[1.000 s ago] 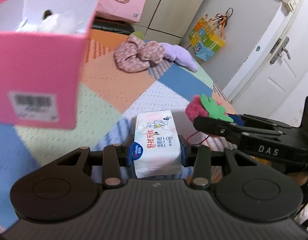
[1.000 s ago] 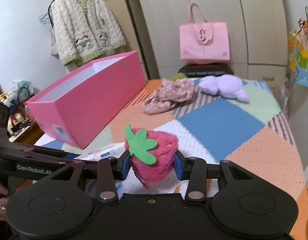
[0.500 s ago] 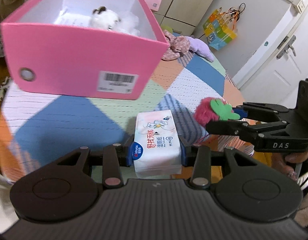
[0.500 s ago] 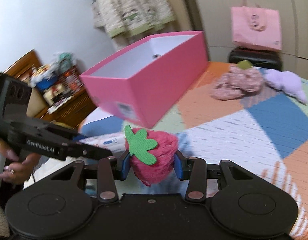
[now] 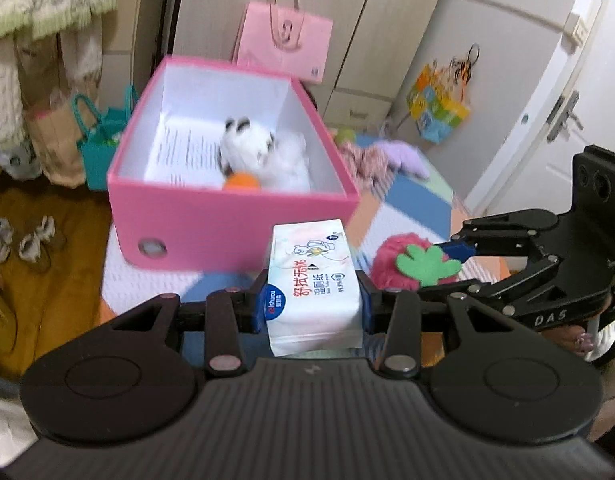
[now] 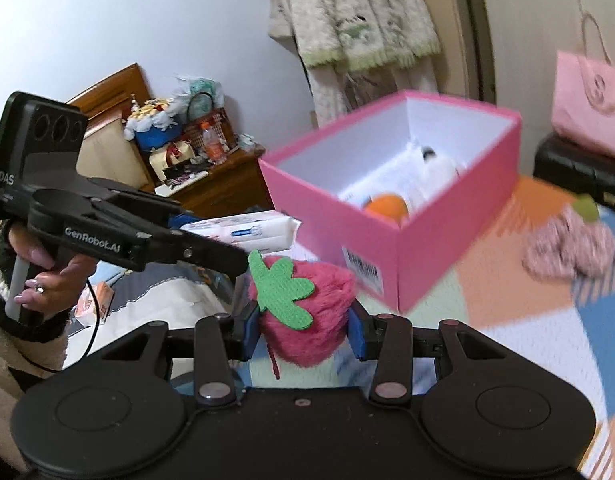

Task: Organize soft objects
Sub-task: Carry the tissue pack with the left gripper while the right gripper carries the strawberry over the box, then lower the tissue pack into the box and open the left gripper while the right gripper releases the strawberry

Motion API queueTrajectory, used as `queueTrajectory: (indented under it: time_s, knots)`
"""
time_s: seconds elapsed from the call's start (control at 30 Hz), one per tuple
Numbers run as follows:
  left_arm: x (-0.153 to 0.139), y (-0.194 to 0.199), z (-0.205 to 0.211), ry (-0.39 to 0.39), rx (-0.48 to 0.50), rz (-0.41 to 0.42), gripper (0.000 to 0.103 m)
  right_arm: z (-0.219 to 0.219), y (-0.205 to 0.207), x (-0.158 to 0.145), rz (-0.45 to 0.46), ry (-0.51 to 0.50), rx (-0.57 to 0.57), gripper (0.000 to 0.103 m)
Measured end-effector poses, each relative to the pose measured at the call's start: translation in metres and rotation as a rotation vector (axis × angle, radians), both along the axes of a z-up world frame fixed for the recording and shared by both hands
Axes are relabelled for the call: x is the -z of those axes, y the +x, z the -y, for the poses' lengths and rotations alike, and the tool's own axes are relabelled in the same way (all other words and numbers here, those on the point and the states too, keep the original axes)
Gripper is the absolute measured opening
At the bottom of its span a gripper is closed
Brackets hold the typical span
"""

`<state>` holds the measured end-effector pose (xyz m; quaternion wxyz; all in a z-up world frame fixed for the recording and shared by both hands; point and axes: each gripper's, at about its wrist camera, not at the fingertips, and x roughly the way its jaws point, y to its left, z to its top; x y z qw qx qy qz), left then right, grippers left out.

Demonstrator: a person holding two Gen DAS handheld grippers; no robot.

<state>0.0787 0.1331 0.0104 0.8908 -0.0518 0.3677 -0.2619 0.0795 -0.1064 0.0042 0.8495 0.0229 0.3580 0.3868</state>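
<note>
My left gripper [image 5: 312, 307] is shut on a white pack of wet wipes [image 5: 312, 280], held in the air in front of the pink box [image 5: 227, 224]. My right gripper [image 6: 303, 334] is shut on a pink plush strawberry [image 6: 307, 312] with a green felt leaf. In the left wrist view the strawberry [image 5: 403, 260] hangs just right of the pack. The pink box [image 6: 387, 232] stands open on the patchwork bed cover [image 6: 519, 320]; a white plush animal [image 5: 263, 152] and an orange ball [image 5: 241, 181] lie inside. The wipes pack [image 6: 243, 232] shows left of the strawberry in the right wrist view.
A floral cloth bundle [image 6: 567, 248] and a purple plush [image 5: 399, 156] lie on the bed behind the box. A pink bag [image 5: 285, 46] hangs on the wardrobe. Slippers [image 5: 35, 240] sit on the wooden floor at left. A cluttered wooden cabinet [image 6: 187, 168] stands at left.
Both grippers have risen and pulled back with their loads still gripped. The pink box now sits lower and farther in both views, so its inside shows.
</note>
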Motion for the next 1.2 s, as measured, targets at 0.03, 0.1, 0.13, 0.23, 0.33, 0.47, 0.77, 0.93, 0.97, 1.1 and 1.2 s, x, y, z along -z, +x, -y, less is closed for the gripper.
queueTrajectory:
  time_s: [0.03, 0.1, 0.13, 0.23, 0.33, 0.47, 0.77, 0.93, 0.97, 1.1, 1.2]
  knots:
    - [-0.004, 0.003, -0.002, -0.004, 0.000, 0.016, 0.040, -0.003, 0.003, -0.004, 0.018, -0.002, 0.003, 0.048]
    - [-0.009, 0.010, -0.003, -0.010, 0.002, 0.046, 0.040, -0.007, 0.011, -0.011, 0.048, -0.004, 0.009, 0.048]
    - [-0.011, 0.014, -0.003, -0.014, 0.003, 0.061, 0.040, -0.008, 0.015, -0.013, 0.061, -0.001, 0.014, 0.048]
    - [-0.009, 0.027, -0.003, -0.036, -0.008, 0.074, 0.040, -0.012, 0.031, -0.017, 0.079, 0.016, 0.023, 0.048]
    - [-0.011, 0.042, 0.000, -0.031, -0.024, 0.099, 0.040, -0.015, 0.047, -0.017, 0.090, 0.013, 0.056, 0.048]
    - [-0.018, 0.065, 0.002, -0.033, -0.029, 0.132, 0.040, -0.015, 0.068, -0.024, 0.117, 0.006, 0.079, 0.048]
    - [-0.019, 0.130, 0.005, -0.008, -0.092, 0.162, 0.040, -0.032, 0.137, -0.029, 0.132, -0.051, 0.130, 0.048]
    - [-0.009, 0.179, 0.009, 0.020, -0.112, 0.112, 0.040, -0.036, 0.176, -0.021, 0.123, -0.098, 0.154, 0.048]
    - [-0.007, 0.187, 0.009, 0.023, -0.117, 0.101, 0.040, -0.037, 0.184, -0.019, 0.118, -0.106, 0.166, 0.048]
    - [0.000, 0.222, 0.013, 0.045, -0.140, 0.040, 0.040, -0.037, 0.209, -0.012, 0.090, -0.116, 0.192, 0.048]
    - [0.005, 0.241, 0.017, 0.030, -0.137, -0.016, 0.040, -0.040, 0.221, -0.008, 0.085, -0.146, 0.189, 0.048]
